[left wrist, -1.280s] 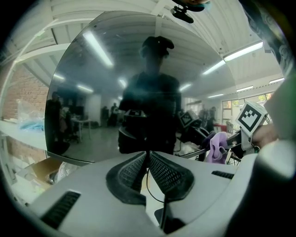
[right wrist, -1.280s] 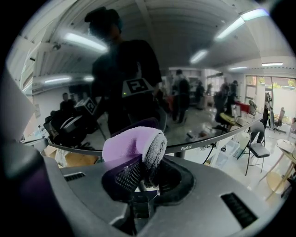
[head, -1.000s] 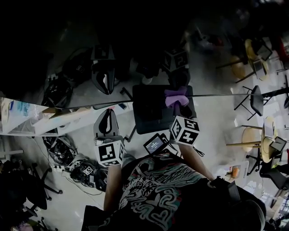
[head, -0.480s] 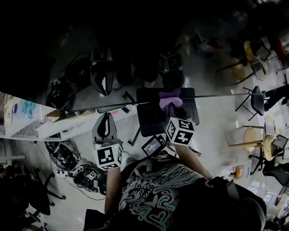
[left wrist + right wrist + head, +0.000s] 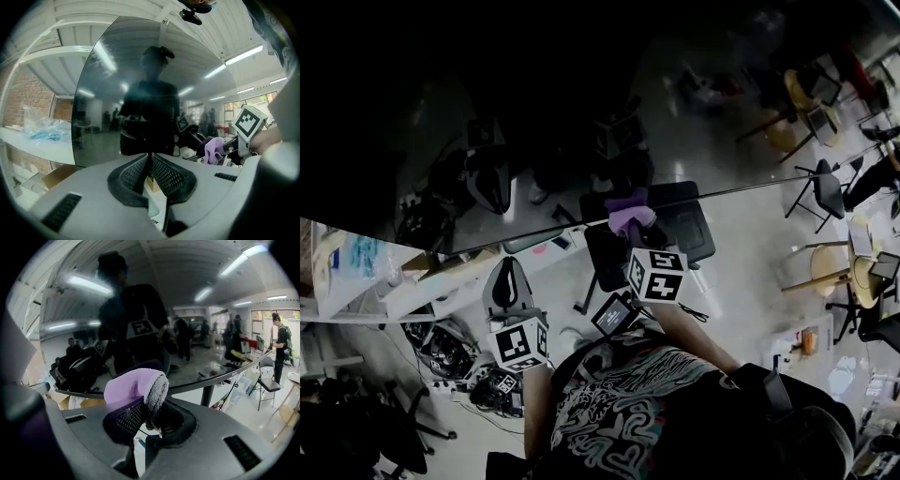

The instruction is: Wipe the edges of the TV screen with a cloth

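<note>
The soft purple cloth [image 5: 626, 208] has slid left along the edge of the big dark shiny TV screen [image 5: 487, 112]. The right gripper [image 5: 630, 228] squeezes it tight, right on that edge. The left gripper [image 5: 506, 281], below the edge, is closed on nothing. Best to keep the cloth pressed there and slide slowly.
</note>
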### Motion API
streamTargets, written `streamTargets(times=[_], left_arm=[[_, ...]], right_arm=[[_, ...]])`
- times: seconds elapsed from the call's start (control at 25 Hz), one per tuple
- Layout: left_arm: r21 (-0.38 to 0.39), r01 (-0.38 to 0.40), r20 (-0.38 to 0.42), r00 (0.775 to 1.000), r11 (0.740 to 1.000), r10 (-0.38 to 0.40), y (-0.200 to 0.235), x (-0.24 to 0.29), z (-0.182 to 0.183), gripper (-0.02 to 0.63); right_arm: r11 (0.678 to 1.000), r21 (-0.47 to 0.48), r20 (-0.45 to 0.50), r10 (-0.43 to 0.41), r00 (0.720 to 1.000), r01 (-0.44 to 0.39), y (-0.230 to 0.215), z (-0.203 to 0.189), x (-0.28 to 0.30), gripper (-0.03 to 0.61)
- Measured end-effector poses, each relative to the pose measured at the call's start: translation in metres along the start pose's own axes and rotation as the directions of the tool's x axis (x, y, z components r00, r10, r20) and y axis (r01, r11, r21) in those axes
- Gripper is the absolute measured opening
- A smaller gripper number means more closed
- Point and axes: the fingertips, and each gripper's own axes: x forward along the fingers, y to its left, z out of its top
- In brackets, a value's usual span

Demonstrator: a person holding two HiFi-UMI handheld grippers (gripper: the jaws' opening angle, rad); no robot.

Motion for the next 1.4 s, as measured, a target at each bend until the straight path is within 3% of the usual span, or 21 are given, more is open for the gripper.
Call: streamTargets(times=[1.4], left_arm=[[-0.001,-0.017,0.029,0.999,1.0,0.018,0.076,-0.042,-0.005,0.034]], right_arm=[[0.996,0.037,0.017,0.074,0.997,-0.075,0.105,-0.014,0.0,0.08]])
